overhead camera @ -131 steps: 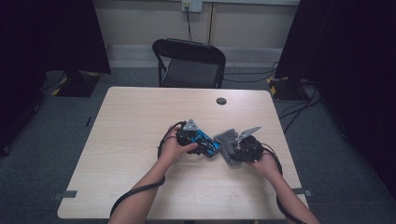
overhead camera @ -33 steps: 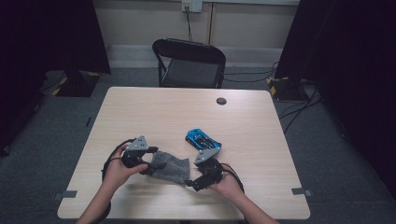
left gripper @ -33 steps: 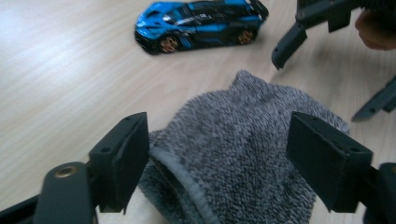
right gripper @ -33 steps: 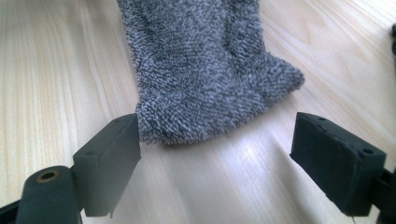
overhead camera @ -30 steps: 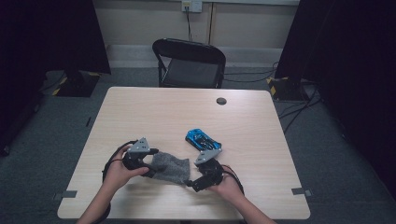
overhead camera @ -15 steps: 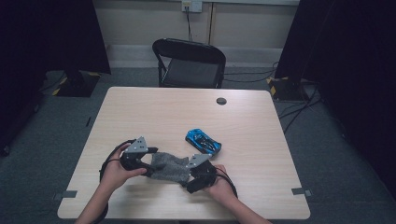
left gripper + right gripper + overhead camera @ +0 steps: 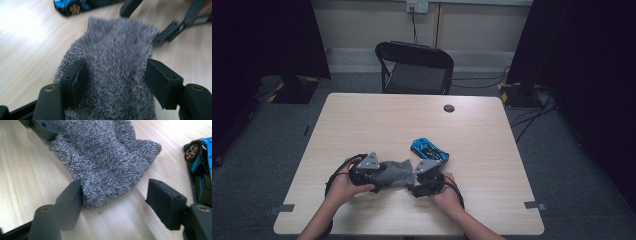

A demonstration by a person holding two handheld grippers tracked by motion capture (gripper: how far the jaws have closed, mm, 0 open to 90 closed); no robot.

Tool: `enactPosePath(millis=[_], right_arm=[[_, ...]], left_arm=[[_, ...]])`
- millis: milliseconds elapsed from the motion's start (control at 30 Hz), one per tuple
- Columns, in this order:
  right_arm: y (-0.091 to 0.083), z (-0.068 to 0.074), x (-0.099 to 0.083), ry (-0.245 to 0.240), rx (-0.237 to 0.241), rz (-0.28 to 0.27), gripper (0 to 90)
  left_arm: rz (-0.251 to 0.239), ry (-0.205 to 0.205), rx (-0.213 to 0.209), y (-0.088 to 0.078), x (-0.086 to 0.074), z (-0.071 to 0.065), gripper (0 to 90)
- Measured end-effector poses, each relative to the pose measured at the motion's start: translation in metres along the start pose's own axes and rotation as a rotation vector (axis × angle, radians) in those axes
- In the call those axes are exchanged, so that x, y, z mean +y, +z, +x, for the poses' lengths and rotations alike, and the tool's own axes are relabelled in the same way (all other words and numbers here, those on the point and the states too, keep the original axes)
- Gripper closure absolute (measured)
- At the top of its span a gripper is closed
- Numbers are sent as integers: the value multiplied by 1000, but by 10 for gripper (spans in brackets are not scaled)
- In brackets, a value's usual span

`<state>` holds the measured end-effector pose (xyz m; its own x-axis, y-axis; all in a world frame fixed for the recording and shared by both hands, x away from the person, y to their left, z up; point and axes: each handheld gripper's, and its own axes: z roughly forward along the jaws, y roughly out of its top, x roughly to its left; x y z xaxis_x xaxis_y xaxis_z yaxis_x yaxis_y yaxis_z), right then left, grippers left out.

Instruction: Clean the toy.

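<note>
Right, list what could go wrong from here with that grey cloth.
1. The right gripper jaws, just closing, reach only the tip of the grey cloth; the pads do not press it, so the pinch may miss or slip.
2. The left gripper jaws, also closing, straddle the cloth's full width and may bunch it.
3. The blue toy car lies close beside the right gripper and could get knocked.

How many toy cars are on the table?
1. The blue toy car lies on the table, just behind the grey fuzzy cloth and close to the right tool. No others are visible.
</note>
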<state>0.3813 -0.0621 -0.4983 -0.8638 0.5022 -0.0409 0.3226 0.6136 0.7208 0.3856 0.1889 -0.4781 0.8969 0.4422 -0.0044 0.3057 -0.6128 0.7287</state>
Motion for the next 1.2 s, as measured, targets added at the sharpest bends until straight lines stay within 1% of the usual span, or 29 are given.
enactPosePath(millis=[33,67,100,233,267,300,333,367,400,433,467,533,567,600,633,667,700,733,767,833,900,1000,1033,1067,1133,1167,1200], right_arm=[[0,0,0,1,3,-3,306],[-1,-1,0,6,5,-6,306],[-2,-2,0,7,7,-7,311],[-5,-3,1,9,20,-20,312],[-6,-3,1,9,26,-25,312],[-8,-3,2,6,34,-29,312],[-11,-3,2,4,38,-34,311],[-15,-4,4,2,47,-46,310],[-17,-5,4,11,47,-52,306],[-21,-8,5,25,50,-68,300],[-25,-11,5,44,59,-78,291],[-28,-16,4,72,50,-81,269],[-29,-18,2,86,54,-82,268],[-30,-20,1,91,54,-82,266],[-30,-21,0,87,56,-81,263],[-31,-22,-1,79,67,-81,263],[-32,-22,-2,72,75,-81,261],[-32,-22,-2,66,76,-78,250],[-33,-23,-2,66,81,-80,241],[-33,-24,-2,62,96,-85,198],[-33,-23,-1,53,101,-79,212],[-33,-21,1,49,111,-77,191],[-33,-19,2,57,105,-85,166],[-34,-19,4,62,95,-86,162],[-35,-18,7,67,90,-92,136],[-36,-18,8,66,81,-90,135],[-36,-18,10,79,64,-90,135]], left_arm=[[14,-4,0,1,-2,0,339],[27,-17,4,3,-5,0,342],[35,-16,5,4,-6,0,347],[46,1,11,4,-5,-1,356],[49,11,14,3,-4,-1,362],[34,11,17,1,-2,-1,367],[0,-2,18,-2,0,0,369],[-19,-3,21,-4,2,1,369],[-54,-13,27,-7,5,4,369],[-68,-10,36,-8,7,6,369],[-59,-7,39,-6,8,8,369],[-11,3,29,-1,5,10,368],[6,-1,18,2,2,10,360],[25,-9,9,5,-1,10,350],[33,-14,1,6,-5,11,336],[22,-16,-9,7,-7,12,326],[18,-36,-6,7,-9,12,317],[11,-64,-5,8,-10,11,312],[12,-67,-2,7,-10,11,310],[10,-56,3,7,-11,9,311],[8,-65,6,8,-12,9,315],[11,-71,14,8,-12,8,317],[13,-74,18,8,-12,7,317],[13,-77,18,8,-12,7,315],[5,-83,16,8,-13,7,303],[5,-85,16,8,-13,7,302],[5,-86,18,8,-13,7,301]])
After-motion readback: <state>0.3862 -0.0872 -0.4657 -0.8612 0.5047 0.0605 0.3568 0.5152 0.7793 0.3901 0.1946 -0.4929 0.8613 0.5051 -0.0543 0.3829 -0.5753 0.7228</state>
